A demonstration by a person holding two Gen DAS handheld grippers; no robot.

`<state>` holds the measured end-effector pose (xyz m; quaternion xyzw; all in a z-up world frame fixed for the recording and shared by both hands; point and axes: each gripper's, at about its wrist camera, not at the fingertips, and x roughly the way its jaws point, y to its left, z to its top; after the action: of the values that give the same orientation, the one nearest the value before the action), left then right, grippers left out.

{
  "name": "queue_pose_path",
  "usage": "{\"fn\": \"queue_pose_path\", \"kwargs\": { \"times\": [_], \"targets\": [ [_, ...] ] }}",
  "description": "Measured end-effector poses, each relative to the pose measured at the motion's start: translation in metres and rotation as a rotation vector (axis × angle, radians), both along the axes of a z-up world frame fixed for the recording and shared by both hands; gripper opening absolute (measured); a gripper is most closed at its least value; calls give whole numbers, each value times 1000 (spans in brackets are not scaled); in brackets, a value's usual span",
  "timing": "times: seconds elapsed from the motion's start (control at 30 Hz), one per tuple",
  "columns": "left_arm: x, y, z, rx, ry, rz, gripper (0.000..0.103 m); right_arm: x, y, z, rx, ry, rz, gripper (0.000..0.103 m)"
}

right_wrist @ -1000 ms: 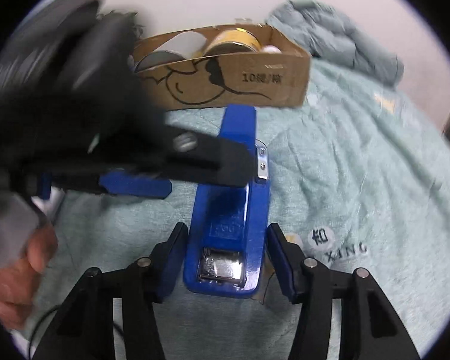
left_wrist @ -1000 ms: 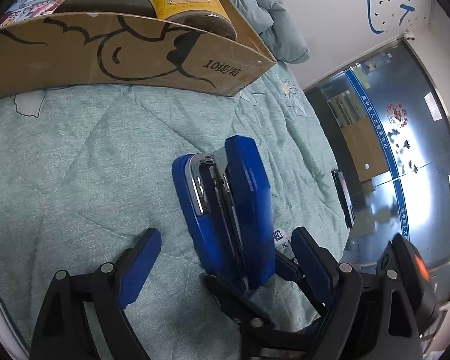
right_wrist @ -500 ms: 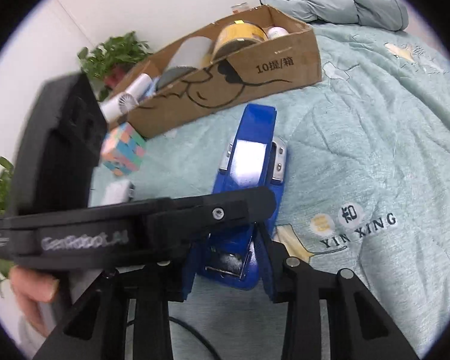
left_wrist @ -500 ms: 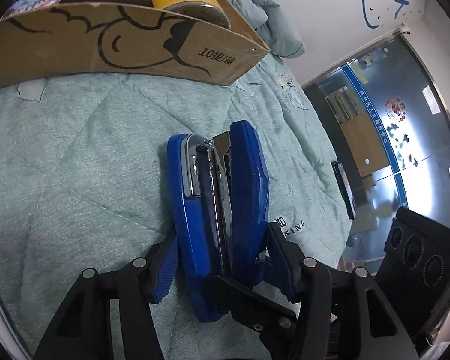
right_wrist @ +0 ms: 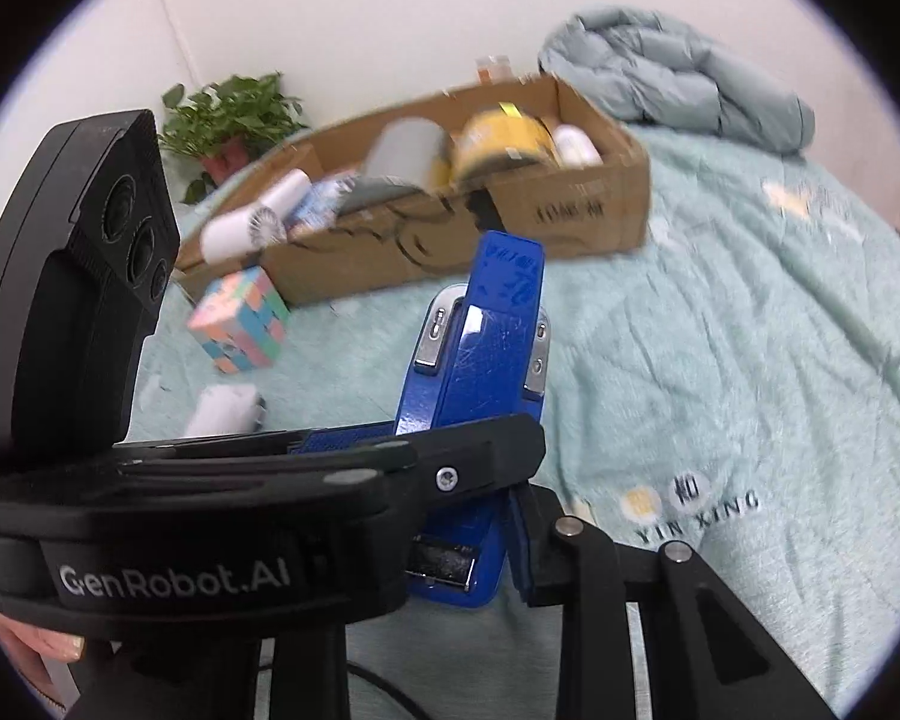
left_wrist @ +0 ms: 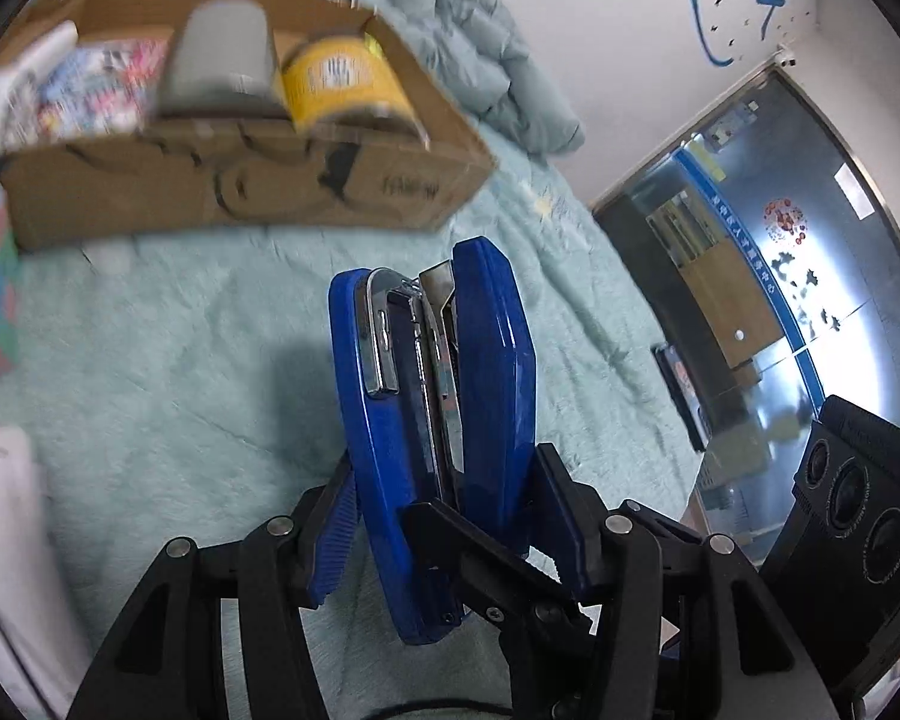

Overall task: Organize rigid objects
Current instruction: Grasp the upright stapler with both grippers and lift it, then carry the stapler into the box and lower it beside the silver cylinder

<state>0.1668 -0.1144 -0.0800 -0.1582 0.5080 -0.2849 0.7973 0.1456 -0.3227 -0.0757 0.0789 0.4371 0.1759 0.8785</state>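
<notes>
Blue stapler (left_wrist: 432,420) is up off the quilt (left_wrist: 168,372) now, nose pointing toward the cardboard box (left_wrist: 252,180), and I've got it w/ both tools at its rear end. My left gripper (left_wrist: 444,516) pinches it across the thick way, base on one pad, top arm on the other; jaws there closed onto it a moment ago. My right gripper (right_wrist: 498,516) squeezes its flanks near the hinge, jaws just been closing, pads on the plastic; the left pad is hidden behind my other tool. Risk as I read it: smooth glossy shell + chrome trim, long body hanging fwd of both grips, so it could pivot nose-down or slip. Also the top arm is sprung, squeezing may shift it. Box already crowded: yellow tin (right_wrist: 498,138), grey cylinder (right_wrist: 405,153). Nose may clip the rim. Quilt's soft, a drop won't hurt much.
</notes>
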Motion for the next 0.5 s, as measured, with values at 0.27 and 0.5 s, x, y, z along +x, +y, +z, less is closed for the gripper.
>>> {"fn": "queue_pose_path", "kwargs": {
  "times": [0.27, 0.5],
  "targets": [
    [9, 53, 59, 12, -115, 85, 52, 13, 41, 45, -4, -153, 83, 27],
    [46, 102, 97, 52, -161, 144, 52, 53, 80, 69, 37, -199, 150, 27]
  ]
}}
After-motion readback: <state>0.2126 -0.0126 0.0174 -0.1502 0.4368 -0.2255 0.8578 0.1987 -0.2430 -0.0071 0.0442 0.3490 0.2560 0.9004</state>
